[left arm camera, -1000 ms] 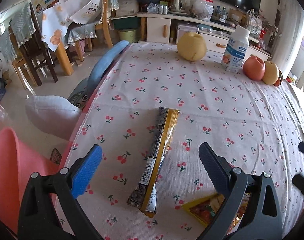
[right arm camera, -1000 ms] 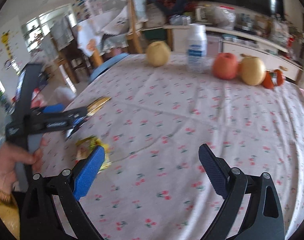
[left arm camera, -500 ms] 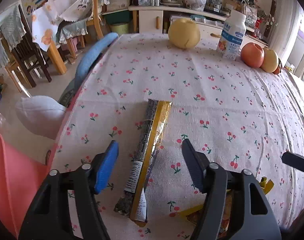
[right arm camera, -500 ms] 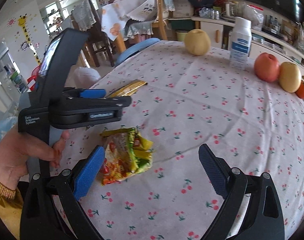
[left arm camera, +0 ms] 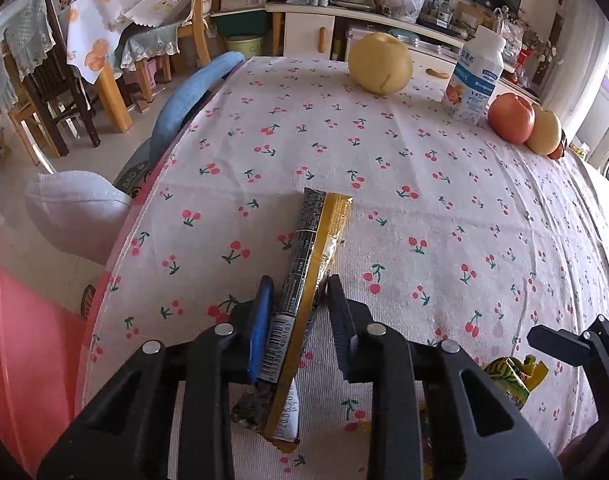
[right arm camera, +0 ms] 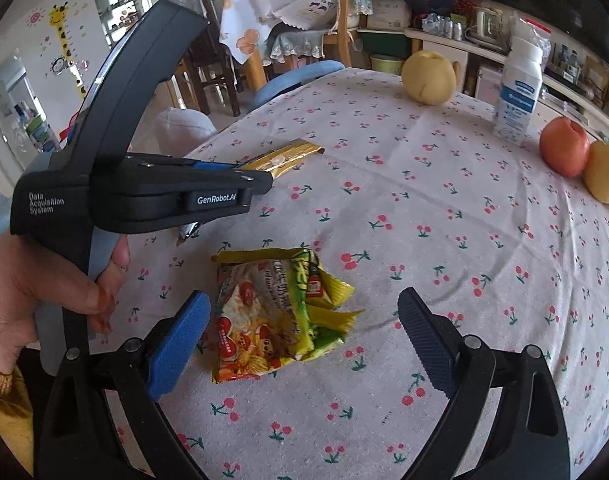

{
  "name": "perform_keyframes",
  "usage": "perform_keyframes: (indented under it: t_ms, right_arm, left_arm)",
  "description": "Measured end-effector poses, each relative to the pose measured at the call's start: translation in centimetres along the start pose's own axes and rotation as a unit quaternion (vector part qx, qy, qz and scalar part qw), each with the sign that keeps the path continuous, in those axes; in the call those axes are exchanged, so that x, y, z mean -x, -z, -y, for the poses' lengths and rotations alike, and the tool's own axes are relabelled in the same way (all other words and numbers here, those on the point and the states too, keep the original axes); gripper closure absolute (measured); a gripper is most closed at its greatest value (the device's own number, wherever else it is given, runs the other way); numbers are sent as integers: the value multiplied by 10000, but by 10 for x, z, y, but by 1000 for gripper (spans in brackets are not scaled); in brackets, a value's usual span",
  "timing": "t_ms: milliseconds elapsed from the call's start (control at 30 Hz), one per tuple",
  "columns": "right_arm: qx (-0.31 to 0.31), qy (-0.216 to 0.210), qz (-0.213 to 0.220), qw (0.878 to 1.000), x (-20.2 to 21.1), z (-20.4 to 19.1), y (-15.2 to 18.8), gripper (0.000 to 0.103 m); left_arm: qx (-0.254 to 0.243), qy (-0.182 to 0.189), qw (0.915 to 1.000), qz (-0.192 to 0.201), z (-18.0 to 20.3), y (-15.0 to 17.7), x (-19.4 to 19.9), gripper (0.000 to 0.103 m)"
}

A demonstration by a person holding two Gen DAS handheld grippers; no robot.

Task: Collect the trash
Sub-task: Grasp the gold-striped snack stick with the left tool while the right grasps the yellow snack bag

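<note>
Surface: round table under a white cherry-print cloth (right arm camera: 424, 184); toward 12 to 2 o'clock stand a yellow pear (left arm camera: 380, 65), a milk carton (left arm camera: 474, 78), a red apple (left arm camera: 510, 118) and a yellow apple (left arm camera: 544, 134). Trash: a long gold-and-black wrapper (left arm camera: 316, 264) lies near the table's 9 o'clock edge, between the closing jaws of the left gripper (left arm camera: 298, 300), pads at its sides; a crumpled noodle packet (right arm camera: 272, 316) lies flat between the wide-released jaws of the right gripper (right arm camera: 304, 320), untouched. Room: wooden chairs (left arm camera: 44, 96) at 10 o'clock, a cluttered sideboard (left arm camera: 384, 12) at 12.
</note>
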State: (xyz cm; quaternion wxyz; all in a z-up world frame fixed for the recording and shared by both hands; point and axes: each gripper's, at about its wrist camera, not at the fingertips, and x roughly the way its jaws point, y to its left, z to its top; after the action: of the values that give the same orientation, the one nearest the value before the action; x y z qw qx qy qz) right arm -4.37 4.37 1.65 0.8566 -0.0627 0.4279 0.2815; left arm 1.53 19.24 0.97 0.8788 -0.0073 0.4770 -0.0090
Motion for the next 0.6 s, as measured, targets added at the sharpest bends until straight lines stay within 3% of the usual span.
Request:
perform_keyframes:
  t_ms: [233, 333, 600]
  right_arm:
    - [446, 298, -32, 9986, -12, -14, 4, 9]
    - [589, 348, -33, 9976, -15, -16, 6, 23]
    - [512, 223, 29, 9984, -14, -10, 6, 36]
  left_arm:
    - [5, 64, 10000, -6, -1, 1, 1, 84]
    - [-1, 86, 10000, -6, -1, 2, 2, 85]
    - [38, 147, 9998, 124, -2, 3, 10, 88]
